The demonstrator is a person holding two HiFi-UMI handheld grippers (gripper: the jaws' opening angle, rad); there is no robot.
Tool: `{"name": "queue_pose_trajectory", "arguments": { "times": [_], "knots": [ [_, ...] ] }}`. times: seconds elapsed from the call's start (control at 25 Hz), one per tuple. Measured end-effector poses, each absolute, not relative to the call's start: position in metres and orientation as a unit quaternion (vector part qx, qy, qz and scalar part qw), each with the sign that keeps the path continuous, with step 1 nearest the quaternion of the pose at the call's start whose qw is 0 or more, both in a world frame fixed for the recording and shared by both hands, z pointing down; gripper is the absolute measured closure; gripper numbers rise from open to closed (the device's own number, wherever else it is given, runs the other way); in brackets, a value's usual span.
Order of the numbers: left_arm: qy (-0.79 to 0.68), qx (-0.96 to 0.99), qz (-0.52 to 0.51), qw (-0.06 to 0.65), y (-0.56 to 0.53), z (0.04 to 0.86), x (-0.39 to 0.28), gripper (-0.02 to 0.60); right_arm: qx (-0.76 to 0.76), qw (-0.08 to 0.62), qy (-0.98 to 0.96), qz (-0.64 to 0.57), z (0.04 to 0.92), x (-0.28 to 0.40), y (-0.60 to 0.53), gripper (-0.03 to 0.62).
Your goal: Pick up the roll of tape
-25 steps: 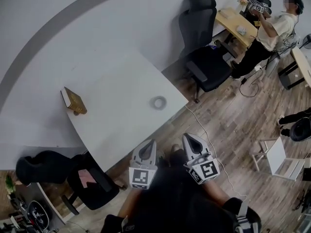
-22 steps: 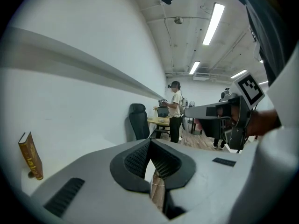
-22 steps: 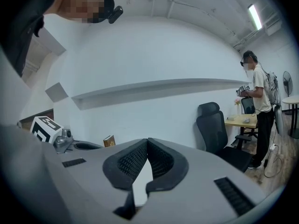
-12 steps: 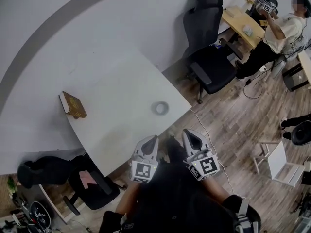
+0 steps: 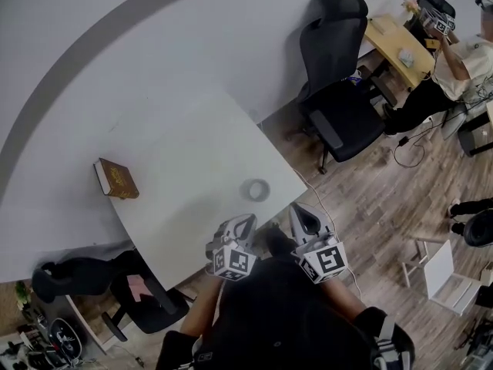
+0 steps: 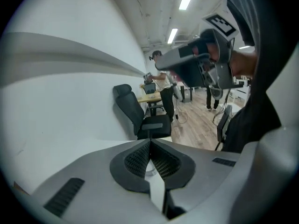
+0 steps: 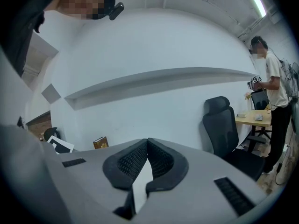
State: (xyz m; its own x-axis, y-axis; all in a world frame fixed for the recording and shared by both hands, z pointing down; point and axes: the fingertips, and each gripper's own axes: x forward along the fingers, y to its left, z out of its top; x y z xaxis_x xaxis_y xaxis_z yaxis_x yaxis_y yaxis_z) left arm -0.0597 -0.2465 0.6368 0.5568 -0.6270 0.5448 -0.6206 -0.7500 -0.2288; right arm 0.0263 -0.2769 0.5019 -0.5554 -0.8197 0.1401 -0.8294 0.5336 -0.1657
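Note:
The roll of tape (image 5: 255, 189), a pale grey ring, lies flat near the near right corner of the white table (image 5: 185, 137). My left gripper (image 5: 248, 219) is shut and empty, its tip at the table's edge just short of the roll. Beside it, my right gripper (image 5: 297, 209) is also shut and empty, off the table's corner to the right of the roll. In the left gripper view the shut jaws (image 6: 149, 142) point over the table toward an office chair (image 6: 140, 115). The right gripper view shows shut jaws (image 7: 147, 141) in front of the white wall.
A brown book (image 5: 117, 179) stands at the table's left side and also shows as the book (image 7: 100, 143). A black office chair (image 5: 339, 99) stands behind the table's right corner, another chair (image 5: 146, 284) at lower left. A person (image 5: 454, 60) stands at a wooden desk (image 5: 397, 41) far right.
Both grippers have come forward toward the table's corner and the roll. The left one has dropped and rolled, so its marker cube now sits tilted.

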Motion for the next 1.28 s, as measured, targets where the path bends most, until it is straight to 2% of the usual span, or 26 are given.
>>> {"name": "queue_pose_trajectory", "arguments": {
  "times": [0.16,0.36,0.44,0.52,0.68,1.28],
  "knots": [
    [0.271,-0.878,-0.395,0.014,-0.255,0.682,-0.052,0.561,0.464,0.023,-0.879,0.109,0.505,0.027,-0.301,0.58],
    [0.197,-0.858,-0.471,0.061,-0.261,0.728,-0.046,0.555,0.46,0.024,-0.88,0.116,0.51,0.03,-0.32,0.58],
    [0.178,-0.854,-0.485,0.065,-0.265,0.744,-0.043,0.534,0.459,0.025,-0.88,0.119,0.511,0.031,-0.327,0.58],
    [0.154,-0.847,-0.503,0.075,-0.269,0.76,-0.041,0.477,0.459,0.026,-0.88,0.122,0.513,0.033,-0.333,0.58],
    [0.127,-0.829,-0.537,0.096,-0.281,0.79,-0.044,0.466,0.459,0.027,-0.879,0.128,0.516,0.035,-0.342,0.58],
    [0.088,-0.804,-0.585,0.066,-0.303,0.851,-0.036,0.443,0.451,0.038,-0.879,0.146,0.532,0.045,-0.361,0.58]
  ]
}}
